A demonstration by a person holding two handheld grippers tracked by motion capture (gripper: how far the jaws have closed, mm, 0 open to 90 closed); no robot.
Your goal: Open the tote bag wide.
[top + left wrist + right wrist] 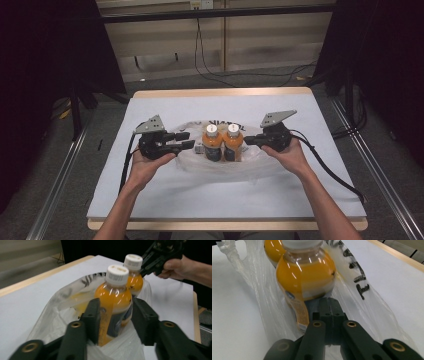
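On the white tabletop (165,197), standing upright side by side inside a clear plastic bag (260,167), two orange drink bottles: left bottle (212,143) and right bottle (232,142), touching each other. Sitting just left of the bag, left claw (184,140), jaws partly apart, flanking the nearer bottle (113,302) without pressing it. Pinching the bag (372,305) beside the right bottle (305,277), right claw (251,140), jaws fully closed

Black jaws, brass rivets; grey triangular plates; black cables; bare forearms.
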